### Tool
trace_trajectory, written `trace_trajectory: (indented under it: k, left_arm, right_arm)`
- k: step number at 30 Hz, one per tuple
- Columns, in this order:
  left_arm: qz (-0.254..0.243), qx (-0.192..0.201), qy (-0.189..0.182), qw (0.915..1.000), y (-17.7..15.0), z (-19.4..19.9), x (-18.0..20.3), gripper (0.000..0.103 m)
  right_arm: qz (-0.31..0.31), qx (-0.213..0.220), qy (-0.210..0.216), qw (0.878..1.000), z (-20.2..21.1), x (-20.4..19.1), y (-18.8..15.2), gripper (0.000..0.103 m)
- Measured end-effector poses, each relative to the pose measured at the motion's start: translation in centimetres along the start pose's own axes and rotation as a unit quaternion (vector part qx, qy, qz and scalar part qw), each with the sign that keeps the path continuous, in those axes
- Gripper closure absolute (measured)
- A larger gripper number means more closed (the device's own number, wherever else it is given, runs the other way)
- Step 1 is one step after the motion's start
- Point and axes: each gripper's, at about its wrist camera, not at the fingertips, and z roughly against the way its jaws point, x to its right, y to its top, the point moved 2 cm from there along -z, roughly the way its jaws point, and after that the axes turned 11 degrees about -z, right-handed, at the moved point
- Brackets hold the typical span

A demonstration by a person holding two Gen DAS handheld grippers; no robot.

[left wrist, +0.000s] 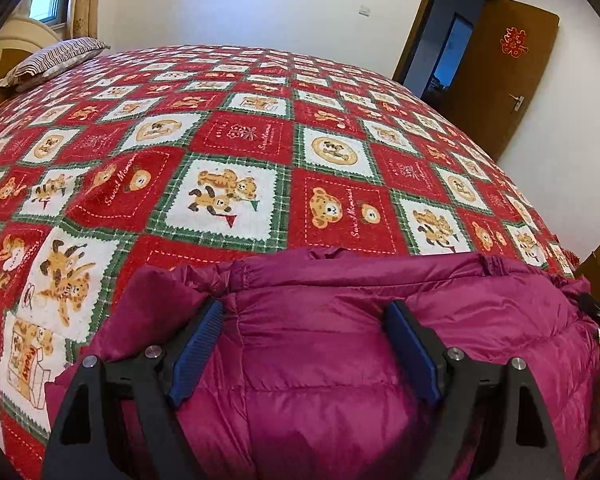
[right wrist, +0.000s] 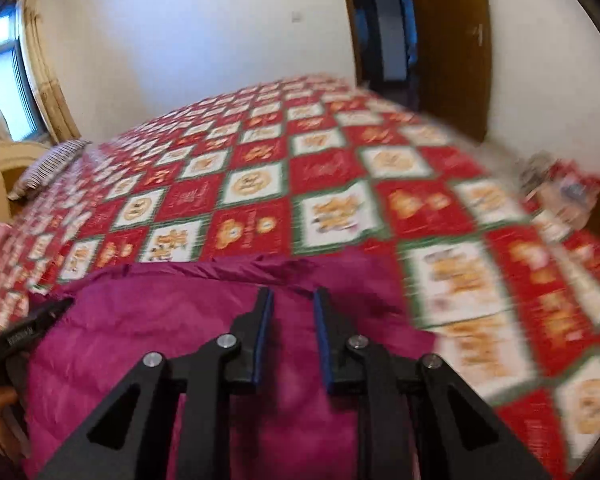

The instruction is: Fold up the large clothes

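Two grippers over one jacket (left wrist: 340, 340), a puffy magenta one, lying at the near edge of the bed (left wrist: 260, 140), already bunched or partly folded w/ a gathered hem or cuff along its far side.

Left gripper (left wrist: 304, 312): jaws wide, straddling a broad puff of the jacket. Pads look to rest against the fabric on both sides, but I can't tell if they press; reads as open, not a grip. Right gripper (right wrist: 293, 300): jaws narrow, a small gap left, tips near the jacket's far edge toward its right end. Fabric under and between the tips, but blur hides whether any is pinched.

Step, prob.: setting both grips on the jacket's far edge before the next fold. Next move calls for the left to close on a solid bunch of hem, not just the slick shell, and the right to confirm it has fabric; then lift both together so the bulky fill doesn't slide out.

Left view only: sharp detail, the hem gathers, pillow (left wrist: 52, 60) at the far left corner of the bed, door (left wrist: 500, 72) w/ red decal. Right view only: the left gripper's tip at the jacket's left edge, clutter at the bed's right edge; heavy motion blur there.
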Motion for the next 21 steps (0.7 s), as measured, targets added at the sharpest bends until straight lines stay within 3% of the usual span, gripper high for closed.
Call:
trace_trajectory:
  k: [2, 3, 7, 13, 16, 18, 21]
  left_arm:
    - [-0.001, -0.001, 0.001, 1.0, 0.0, 0.0, 0.0, 0.019]
    - [-0.003, -0.002, 0.002, 1.0, 0.0, 0.0, 0.0, 0.019]
    - [-0.007, -0.004, 0.008, 0.9999, 0.0, 0.0, 0.1, 0.019]
    - [-0.02, -0.014, 0.017, 0.9996, 0.0, 0.1, 0.4, 0.019]
    - [-0.063, -0.031, 0.036, 0.9969, -0.2, 1.5, 0.8, 0.019]
    - [-0.071, -0.022, 0.047, 0.9961, -0.7, 4.1, 0.0, 0.019]
    - [-0.038, 0.009, 0.044, 0.9983, -2.1, 8.8, -2.3, 0.019]
  right_arm:
    - [0.001, -0.025, -0.032, 0.999, -1.0, 0.8, -0.8, 0.082]
    - [-0.01, -0.043, -0.028, 0.999, -2.1, 1.5, -1.5, 0.082]
    - [-0.036, -0.034, -0.013, 0.999, -3.4, 2.5, -1.6, 0.086]
    - [-0.009, -0.039, -0.048, 0.998, -3.4, 1.5, -1.5, 0.087]
    - [0.031, -0.032, -0.085, 0.995, -1.3, 0.5, -1.3, 0.087]
    - [0.045, 0.024, -0.065, 0.997, 2.7, -1.0, -1.1, 0.087]
    - [0.057, 0.035, -0.009, 0.998, 6.6, -4.1, -2.0, 0.087]
